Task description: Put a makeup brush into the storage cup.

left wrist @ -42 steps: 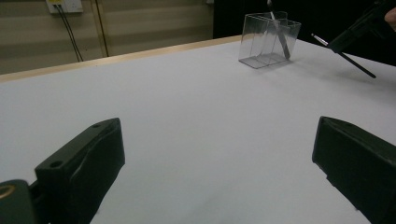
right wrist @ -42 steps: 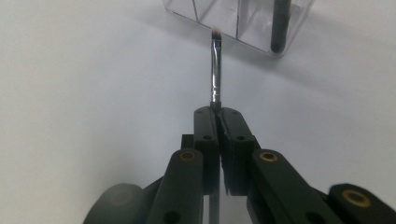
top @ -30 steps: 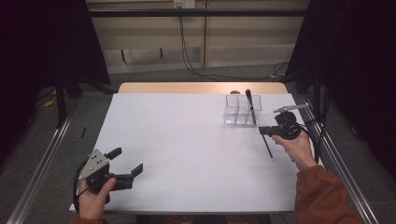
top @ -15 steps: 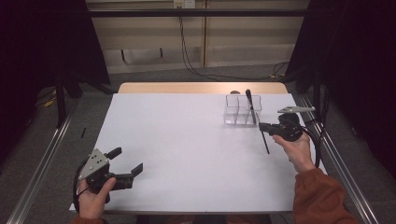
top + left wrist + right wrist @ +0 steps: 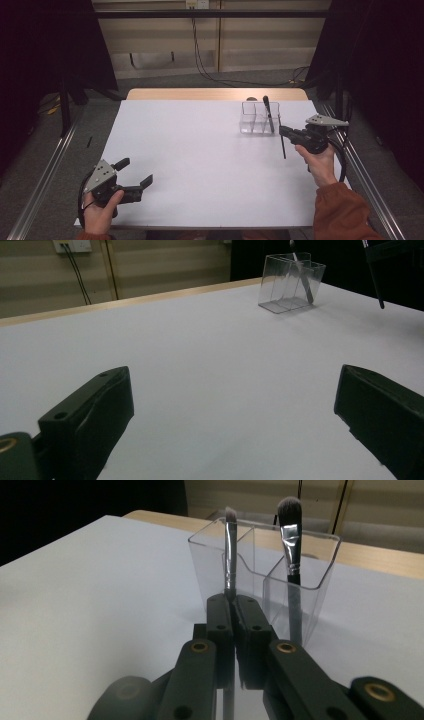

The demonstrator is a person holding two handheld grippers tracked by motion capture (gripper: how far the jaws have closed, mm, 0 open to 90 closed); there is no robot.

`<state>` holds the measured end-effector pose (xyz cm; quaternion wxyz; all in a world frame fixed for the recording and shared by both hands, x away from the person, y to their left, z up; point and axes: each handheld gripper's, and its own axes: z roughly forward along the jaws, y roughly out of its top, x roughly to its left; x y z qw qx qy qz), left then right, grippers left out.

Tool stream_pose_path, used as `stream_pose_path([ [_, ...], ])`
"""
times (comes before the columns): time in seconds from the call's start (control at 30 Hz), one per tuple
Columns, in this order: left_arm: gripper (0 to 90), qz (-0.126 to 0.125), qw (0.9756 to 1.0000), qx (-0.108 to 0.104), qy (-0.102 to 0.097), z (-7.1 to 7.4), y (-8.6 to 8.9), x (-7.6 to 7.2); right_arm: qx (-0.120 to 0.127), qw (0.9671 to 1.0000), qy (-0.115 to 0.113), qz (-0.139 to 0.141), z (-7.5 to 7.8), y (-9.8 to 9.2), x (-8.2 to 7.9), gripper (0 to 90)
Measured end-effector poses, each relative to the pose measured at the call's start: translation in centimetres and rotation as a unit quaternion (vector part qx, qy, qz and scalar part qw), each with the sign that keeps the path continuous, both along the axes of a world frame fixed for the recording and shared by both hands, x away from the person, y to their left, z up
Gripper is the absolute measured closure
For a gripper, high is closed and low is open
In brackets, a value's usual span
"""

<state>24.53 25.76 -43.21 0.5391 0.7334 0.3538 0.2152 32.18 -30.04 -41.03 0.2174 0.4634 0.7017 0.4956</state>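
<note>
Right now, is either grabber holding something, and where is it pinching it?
The right gripper is shut on a thin makeup brush, pinching its handle just below the silver collar. The left gripper is open and holds nothing.

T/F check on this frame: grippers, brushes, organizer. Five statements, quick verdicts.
1. The right gripper is shut on a thin brush. True.
2. The left gripper holds a brush. False: its jaws stand open over the bare white table, nothing between them.
3. A second brush stands bristles-up in the clear organizer. True.
4. The organizer lies tipped on its side. False: it stands upright near the table's far right.
5. The thin brush is already resting inside the organizer. False: it is clamped in the right gripper, just in front of the organizer.
</note>
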Motion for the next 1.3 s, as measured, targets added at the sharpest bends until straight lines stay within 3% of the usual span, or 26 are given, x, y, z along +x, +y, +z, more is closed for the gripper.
stream_pose_path([
  [0.37,2.5,0.0,1.0,0.001,0.0,0.0,-0.1,0.0,0.014,0.9988,-0.046,-0.006,1.0,0.0,-0.2,86.8],
  [1.3,2.5,0.001,1.0,0.0,-0.005,0.1,0.0,0.0,0.024,0.9967,-0.074,-0.021,4.4,0.4,2.3,86.8],
])
